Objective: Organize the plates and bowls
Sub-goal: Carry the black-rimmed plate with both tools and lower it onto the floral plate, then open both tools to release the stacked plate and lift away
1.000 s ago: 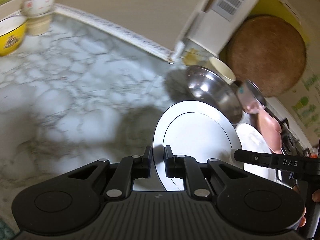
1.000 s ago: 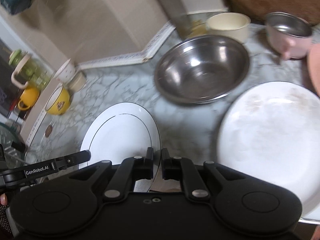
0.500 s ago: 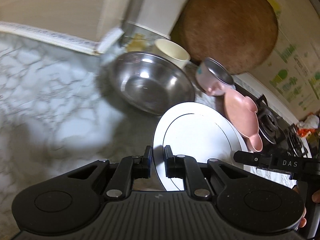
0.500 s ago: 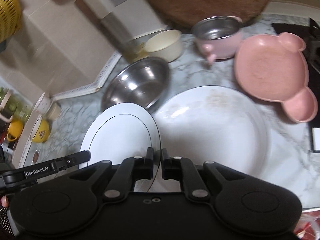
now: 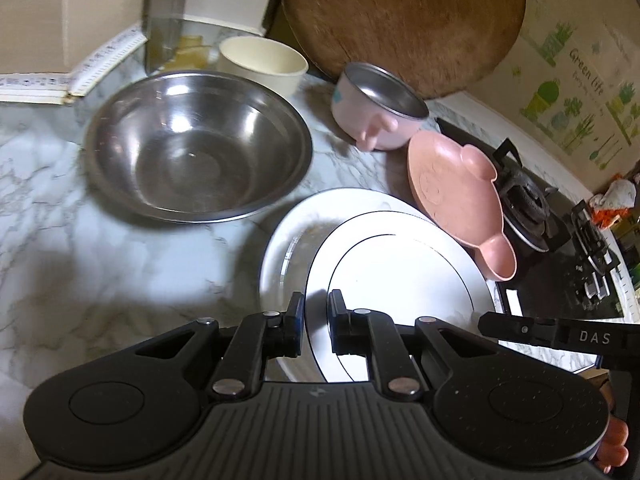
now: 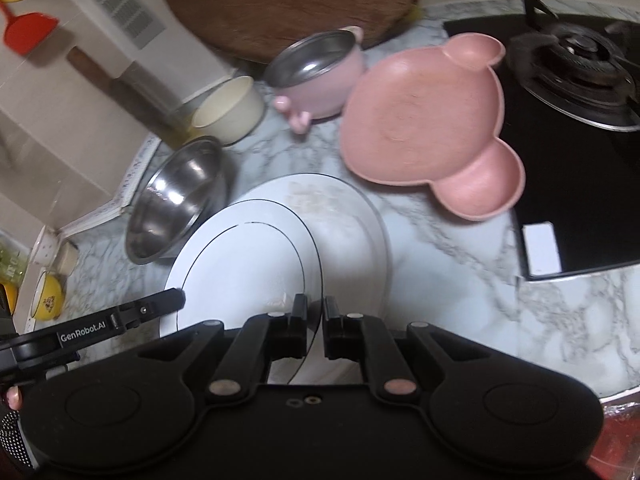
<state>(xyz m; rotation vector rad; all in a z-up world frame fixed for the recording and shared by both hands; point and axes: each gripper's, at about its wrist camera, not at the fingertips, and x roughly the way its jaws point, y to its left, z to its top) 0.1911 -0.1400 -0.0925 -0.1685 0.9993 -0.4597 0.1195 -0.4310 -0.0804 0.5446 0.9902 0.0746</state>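
Carried plate: a white plate with a thin dark ring (image 5: 400, 276) is held by its rim at two sides, level enough to stack, hanging over the larger plate.
Left tool: the left tool (image 5: 314, 320) is clenched on the plate's rim at about 7 o'clock of the plate in the left wrist view; a two-sided hold keeps the dish from tipping.
Right tool: the right tool (image 6: 315, 326) is clenched on the opposite rim, which runs edge-on between its fingers in the right wrist view.
Target plate: a larger white plate (image 6: 352, 216) lies flat on the bench, partly covered by the carried one; likely the base of a stack, big dish lowest.
Step, as a judgement: the plate seems about to be lowered; whether it already touches the lower plate I cannot tell.
Neighbours: a steel bowl (image 5: 196, 144) sits at 10 o'clock of the plates, a cream bowl (image 5: 262, 64) behind it, a pink steel-lined bowl (image 5: 376, 108) at 12 o'clock, and a pink bear-shaped dish (image 5: 456, 196) at 2 o'clock, just beside the large plate.
Bench: a grey-veined marble bench (image 5: 80, 248).
Room: a round wooden board (image 5: 400, 20) leans on the wall; a gas hob (image 6: 576, 60) lies at 2 o'clock; a yellow bowl (image 6: 48, 300) sits far off at 9 o'clock.
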